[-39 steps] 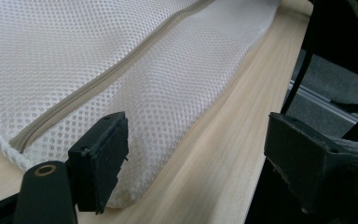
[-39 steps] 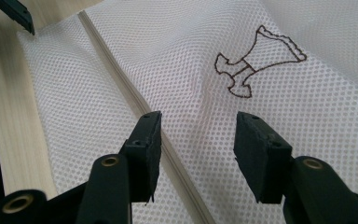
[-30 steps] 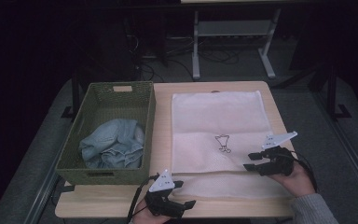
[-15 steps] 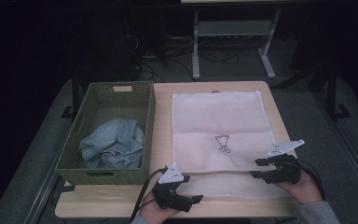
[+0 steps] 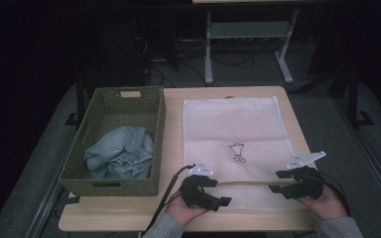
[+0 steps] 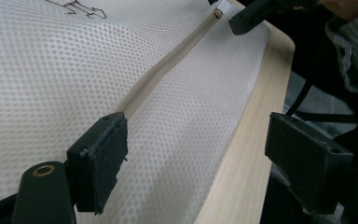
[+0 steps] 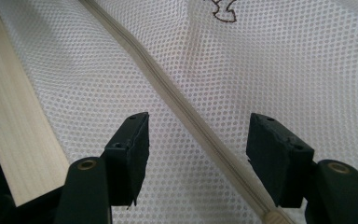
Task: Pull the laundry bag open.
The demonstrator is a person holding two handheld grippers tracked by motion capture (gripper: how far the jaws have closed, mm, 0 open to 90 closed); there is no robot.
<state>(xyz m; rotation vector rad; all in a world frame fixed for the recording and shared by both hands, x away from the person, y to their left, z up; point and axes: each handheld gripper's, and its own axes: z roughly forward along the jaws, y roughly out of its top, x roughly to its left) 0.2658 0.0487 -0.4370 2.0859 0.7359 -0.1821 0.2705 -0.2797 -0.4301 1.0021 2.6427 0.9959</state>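
White mesh laundry bag (image 5: 233, 144), rectangular and printed with a small dark line drawing, lies flat on the right half of the pale wooden table (image 5: 129, 213), just beside the green woven basket (image 5: 156, 129) that holds a crumpled light-blue denim garment (image 5: 119, 157). It is spread smooth with its zipped edge toward the person, which I judge puts the beige zipper (image 7: 177, 91) within easy reach of both tools. The bag's long axis runs away from the person toward the far table edge, while the zipper lies crosswise along the near short side, parallel to the table's front edge.

The left gripper (image 6: 200, 158) sits over the bag's near-left part with its 2 jaws spread wide, one over the mesh by the zipper's end, the other out past the table edge, holding nothing. The right gripper (image 7: 198, 144) hovers at the near-right part, jaws likewise wide apart and straddling the zipper line, gripping nothing. The spacing suggests each end of the zipper is about to be taken.
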